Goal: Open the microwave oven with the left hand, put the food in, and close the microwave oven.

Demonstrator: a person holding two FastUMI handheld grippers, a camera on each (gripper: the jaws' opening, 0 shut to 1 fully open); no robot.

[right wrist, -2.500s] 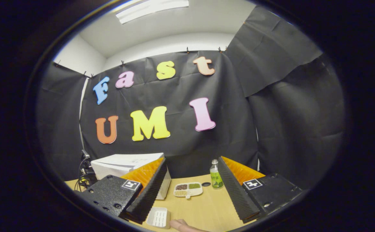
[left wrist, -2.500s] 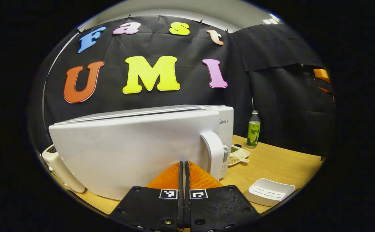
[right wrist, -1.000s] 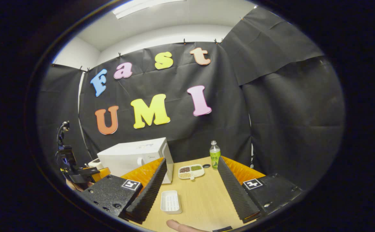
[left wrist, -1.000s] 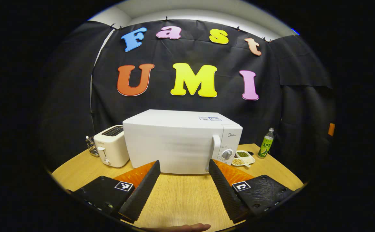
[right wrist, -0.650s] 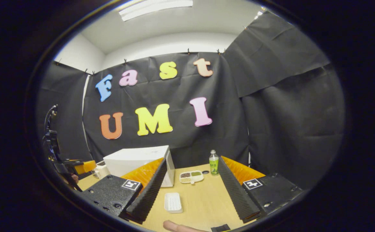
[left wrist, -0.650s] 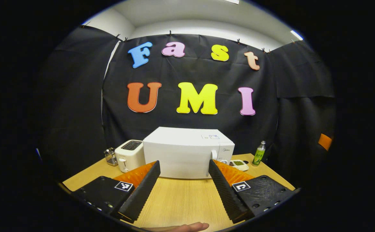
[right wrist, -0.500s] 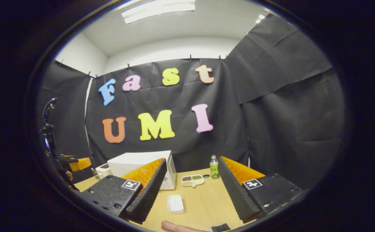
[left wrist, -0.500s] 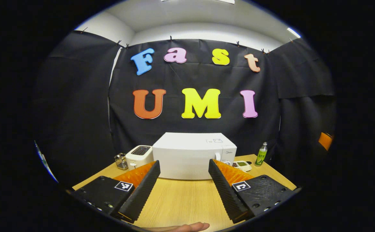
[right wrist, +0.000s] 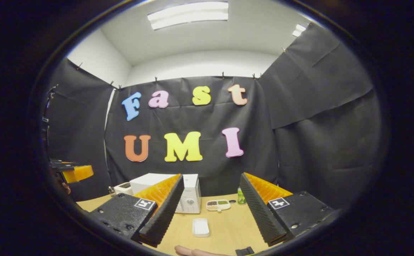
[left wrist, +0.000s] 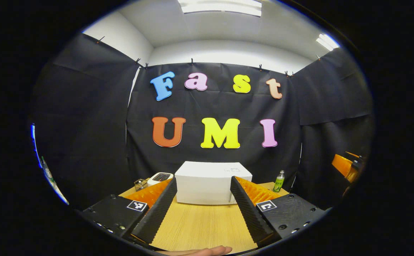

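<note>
The white microwave [left wrist: 210, 183] stands at the back of the wooden table [left wrist: 199, 224] with its door shut. My left gripper [left wrist: 202, 180] is open, held well back from it and above the table's near side, with nothing between its fingers. In the right gripper view the microwave [right wrist: 190, 199] shows its dial side. My right gripper [right wrist: 211, 177] is open too, with nothing in it. A sectioned dish of beans [right wrist: 218, 204] lies to the right of the microwave. The other gripper shows as an orange shape at far right [left wrist: 345, 165] and far left [right wrist: 73, 173].
A white toaster [left wrist: 160, 176] and a small wire basket [left wrist: 141, 185] stand left of the microwave. A green bottle [left wrist: 279, 181] stands at the back right. A white ridged tray [right wrist: 201, 227] lies mid-table. A person's fingertip [right wrist: 189, 251] shows at the bottom edge.
The left gripper, shut against the microwave door 2.5 s ago, has opened and drawn far back; the door now sits flush. The right gripper has also pulled back, still open.
</note>
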